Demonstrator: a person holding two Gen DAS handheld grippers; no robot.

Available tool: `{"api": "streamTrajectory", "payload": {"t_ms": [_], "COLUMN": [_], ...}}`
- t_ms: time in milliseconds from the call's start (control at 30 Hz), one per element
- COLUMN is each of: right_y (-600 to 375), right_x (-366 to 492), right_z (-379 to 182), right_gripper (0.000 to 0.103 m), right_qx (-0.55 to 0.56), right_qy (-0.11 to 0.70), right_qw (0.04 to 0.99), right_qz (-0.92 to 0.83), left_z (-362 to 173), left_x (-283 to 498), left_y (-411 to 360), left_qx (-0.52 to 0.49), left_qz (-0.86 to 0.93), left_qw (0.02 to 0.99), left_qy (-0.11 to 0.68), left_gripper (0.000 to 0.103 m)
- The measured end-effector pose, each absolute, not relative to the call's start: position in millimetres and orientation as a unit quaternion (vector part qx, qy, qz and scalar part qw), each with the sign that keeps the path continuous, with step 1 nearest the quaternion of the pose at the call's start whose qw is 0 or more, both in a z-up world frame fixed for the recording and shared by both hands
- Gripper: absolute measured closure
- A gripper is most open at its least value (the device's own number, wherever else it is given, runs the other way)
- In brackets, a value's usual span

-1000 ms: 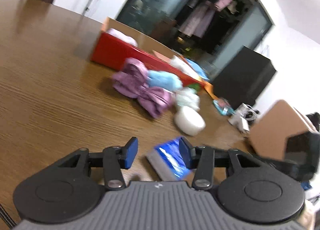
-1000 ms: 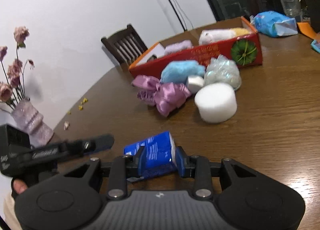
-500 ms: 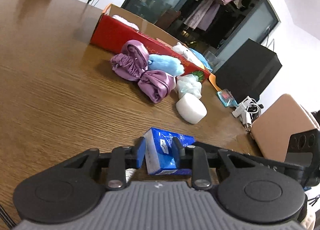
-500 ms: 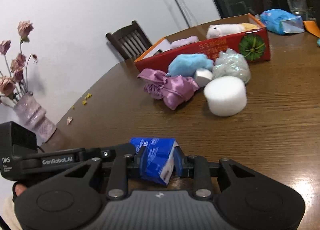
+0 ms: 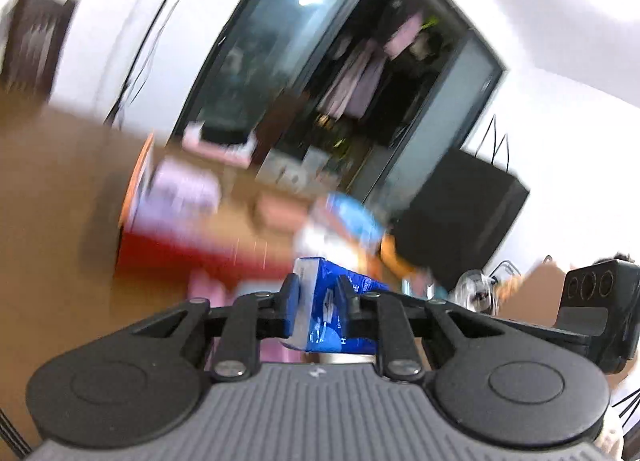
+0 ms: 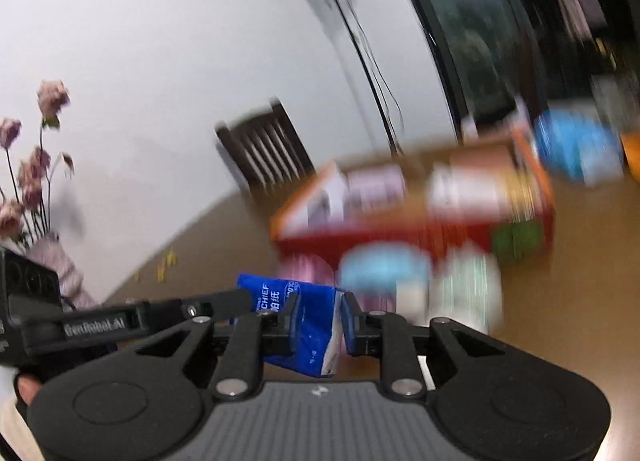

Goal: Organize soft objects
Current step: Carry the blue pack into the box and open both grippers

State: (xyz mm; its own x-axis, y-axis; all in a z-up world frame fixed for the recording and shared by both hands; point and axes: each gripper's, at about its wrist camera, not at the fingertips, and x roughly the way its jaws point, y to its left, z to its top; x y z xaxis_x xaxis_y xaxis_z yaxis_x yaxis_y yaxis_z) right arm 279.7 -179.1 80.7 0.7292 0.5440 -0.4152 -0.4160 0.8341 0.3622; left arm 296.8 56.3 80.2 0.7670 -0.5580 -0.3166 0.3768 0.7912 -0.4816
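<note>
Between both grippers' just-closing jaws sits the pinched blue tissue pack.

Both fisheye views are heavily motion-smeared across the red cardboard box and brown wooden worktop, edges bowed, ceiling lights glaring in the dark glass door, only the near black fingers sharp.

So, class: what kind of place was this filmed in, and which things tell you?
Most likely a home dining room: a wooden table, a wooden chair by the wall, and clothes hanging behind glass doors.
</note>
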Motion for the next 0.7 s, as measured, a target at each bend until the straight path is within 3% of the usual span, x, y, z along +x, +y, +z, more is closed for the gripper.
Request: {"api": "streamTrajectory", "payload": {"t_ms": [167, 333, 567, 700], "right_y": [-182, -185, -164, -155], "right_x": [407, 555, 651, 646], "right_z": [121, 101, 30, 13], "right_gripper": [0.083, 0.083, 0.081, 0.079], "right_qx": [0.110, 0.112, 0.096, 0.067], "right_qy": [0.246, 0.323, 0.435, 0.407], "right_qw": [0.934, 0.923, 0.884, 0.900], "right_qz": [0.236, 0.180, 0.143, 0.142], "left_z": [110, 67, 8, 8], "left_x": [451, 581, 628, 628], "left_y": [42, 19, 4, 1], "left_qx": [-0.191, -0.207, -0.164, -0.149], "left_qz": [-0.248, -0.207, -0.167, -0.165], "left_qw": [0.909, 0.883, 0.869, 0.873], "left_qy": [0.276, 0.368, 0.436, 0.433], "left_gripper": [0.083, 0.083, 0.082, 0.082]}}
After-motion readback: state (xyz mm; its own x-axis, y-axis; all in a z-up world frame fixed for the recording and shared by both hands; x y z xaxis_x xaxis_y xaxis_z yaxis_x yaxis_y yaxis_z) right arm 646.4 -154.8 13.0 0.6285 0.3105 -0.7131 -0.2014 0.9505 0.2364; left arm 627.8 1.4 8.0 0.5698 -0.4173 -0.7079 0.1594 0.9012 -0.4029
